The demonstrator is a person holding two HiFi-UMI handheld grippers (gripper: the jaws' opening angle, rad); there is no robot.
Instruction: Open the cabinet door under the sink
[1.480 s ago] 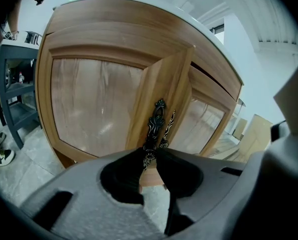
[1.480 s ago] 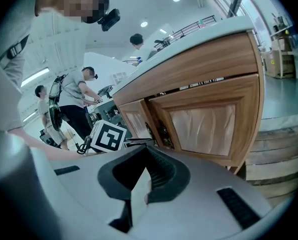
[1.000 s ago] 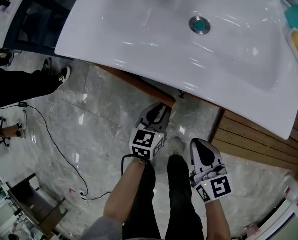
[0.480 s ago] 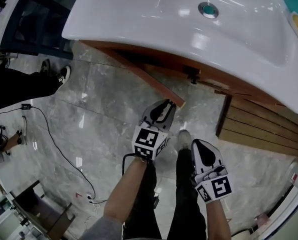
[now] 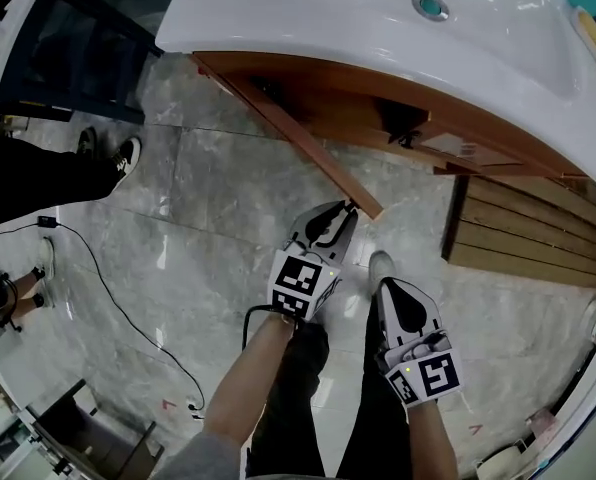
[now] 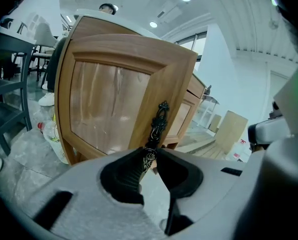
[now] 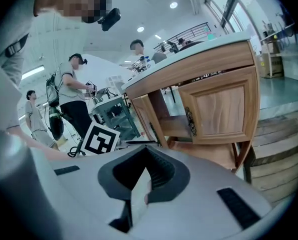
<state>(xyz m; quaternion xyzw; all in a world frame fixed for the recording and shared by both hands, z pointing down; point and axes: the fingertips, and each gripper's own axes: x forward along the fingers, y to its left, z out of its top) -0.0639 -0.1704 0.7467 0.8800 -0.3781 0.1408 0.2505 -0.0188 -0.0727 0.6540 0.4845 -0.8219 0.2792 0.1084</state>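
Under the white sink point(image 5: 378, 38) stands a wooden cabinet whose left door point(image 5: 298, 133) is swung out over the floor. My left gripper point(image 5: 346, 211) is at the door's free edge. In the left gripper view the panelled door point(image 6: 114, 104) fills the frame, and my left gripper point(image 6: 150, 156) is shut on its ornate dark metal handle point(image 6: 159, 126). My right gripper point(image 5: 390, 286) hangs lower right, away from the cabinet, shut with nothing in it point(image 7: 143, 191). The right door point(image 7: 221, 106) is closed, with its handle point(image 7: 190, 121) on its left edge.
A slatted wooden platform point(image 5: 528, 228) lies right of the cabinet. A black cable point(image 5: 108, 278) trails over the marble floor at left, near a bystander's shoe point(image 5: 128, 153). My own shoe point(image 5: 381, 265) is between the grippers. Other people point(image 7: 74, 94) stand beyond the cabinet.
The left door has swung further out from the cabinet, with my left gripper still on its handle. Both grippers have drawn back from the sink, which now sits higher in the head view.
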